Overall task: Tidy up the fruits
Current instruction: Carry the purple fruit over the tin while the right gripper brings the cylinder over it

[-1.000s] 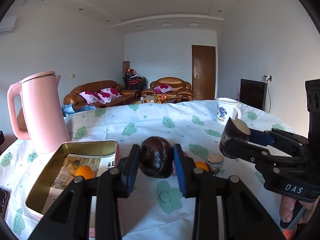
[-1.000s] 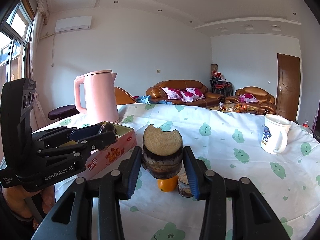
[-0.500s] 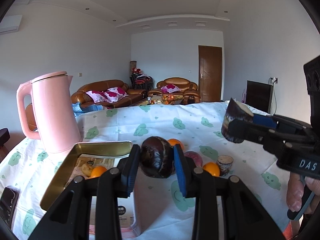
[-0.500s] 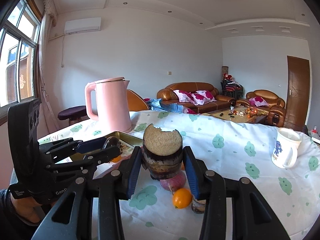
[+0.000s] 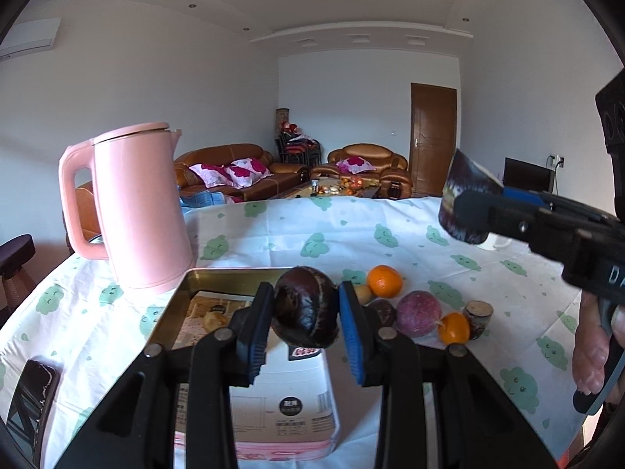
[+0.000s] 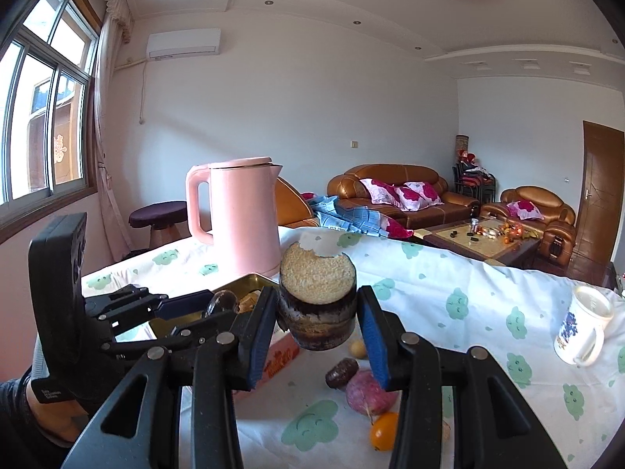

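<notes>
Fruit is split between both grippers. The left gripper point(image 5: 304, 322) is clamped on a dark round fruit point(image 5: 305, 306), holding it above the near edge of an open tin box point(image 5: 218, 275) beside a pink kettle point(image 5: 138, 211). The right gripper point(image 6: 317, 326) grips a cut stump of dark-skinned fruit point(image 6: 317, 299), pale cut face towards the camera, raised over the table point(image 5: 281, 230). Below on the cloth lie an orange point(image 5: 384, 281), a purple fruit point(image 5: 418, 313), a smaller orange point(image 5: 454, 327) and a small cut piece point(image 5: 479, 318). A mug point(image 6: 584, 324) stands well apart.

Right gripper point(image 6: 317, 322) clamping dark, bitten, possibly sugarcane piece point(image 6: 317, 300)
</notes>
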Demonstrator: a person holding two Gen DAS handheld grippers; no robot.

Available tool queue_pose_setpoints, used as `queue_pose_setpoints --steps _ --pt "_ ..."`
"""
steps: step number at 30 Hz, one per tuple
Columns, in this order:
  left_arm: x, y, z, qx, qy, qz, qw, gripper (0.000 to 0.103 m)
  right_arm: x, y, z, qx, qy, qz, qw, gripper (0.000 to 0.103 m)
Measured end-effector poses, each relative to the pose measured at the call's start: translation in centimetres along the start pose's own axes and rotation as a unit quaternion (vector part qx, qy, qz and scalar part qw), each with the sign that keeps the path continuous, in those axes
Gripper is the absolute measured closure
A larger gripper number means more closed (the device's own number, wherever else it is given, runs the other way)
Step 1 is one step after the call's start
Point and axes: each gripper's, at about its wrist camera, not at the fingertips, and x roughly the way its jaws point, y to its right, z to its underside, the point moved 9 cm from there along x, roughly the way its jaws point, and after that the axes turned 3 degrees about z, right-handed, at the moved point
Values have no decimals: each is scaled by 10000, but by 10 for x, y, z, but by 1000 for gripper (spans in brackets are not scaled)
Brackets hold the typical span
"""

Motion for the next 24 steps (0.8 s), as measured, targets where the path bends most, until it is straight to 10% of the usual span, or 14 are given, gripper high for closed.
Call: queue_pose_setpoints --steps 24 --pt "15 -69 14 -369 -369 -371 9979 68 84 -64 15 -211 -694 -655 9952 59"
